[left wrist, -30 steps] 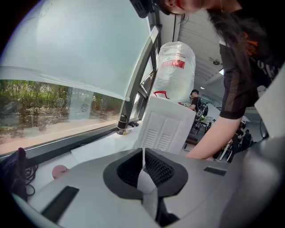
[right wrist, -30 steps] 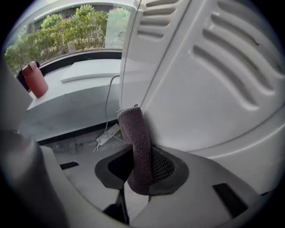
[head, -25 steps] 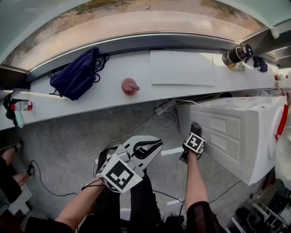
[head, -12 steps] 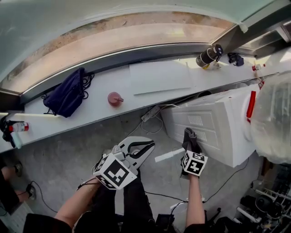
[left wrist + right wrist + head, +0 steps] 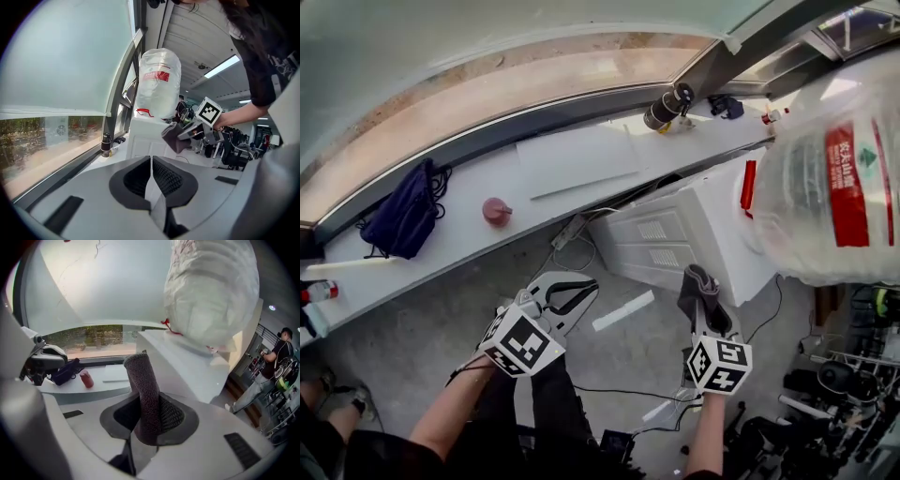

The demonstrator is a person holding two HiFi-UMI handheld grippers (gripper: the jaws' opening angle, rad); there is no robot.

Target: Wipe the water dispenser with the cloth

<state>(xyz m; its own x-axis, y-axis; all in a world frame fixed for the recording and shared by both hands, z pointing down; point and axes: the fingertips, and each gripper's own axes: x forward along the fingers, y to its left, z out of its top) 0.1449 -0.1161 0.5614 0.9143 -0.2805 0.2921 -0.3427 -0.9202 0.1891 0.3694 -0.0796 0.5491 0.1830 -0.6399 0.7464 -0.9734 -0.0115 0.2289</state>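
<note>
Head view is showing the right gripper (image 5: 705,314) clamping down on a dark grey cloth (image 5: 696,283), the folded fabric sticking out past the jaws and pointing toward the white water dispenser (image 5: 675,239). The cloth is hanging close to the cabinet's lower near edge, though whether it is touching cannot be told from here. The big clear water bottle (image 5: 839,159) with its red label is sitting on top of the dispenser and filling the upper right of the picture. Over in the right gripper view, the cloth (image 5: 143,390) is standing upright, pinched between the two jaws of the right gripper (image 5: 147,427), with the dispenser's white body (image 5: 187,366) and the bottle (image 5: 211,291) rising just behind it. The left gripper (image 5: 581,292) is hovering over the grey floor, well apart from the dispenser, and the left gripper view is showing its jaws (image 5: 151,180) pressed together with nothing between them. Along the white window ledge (image 5: 469,246) a dark blue bag (image 5: 398,214), a small red cup (image 5: 496,210), a white sheet (image 5: 577,155) and a black flask (image 5: 667,106) are lying, and a power strip (image 5: 569,231) is resting on the floor just below.
</note>
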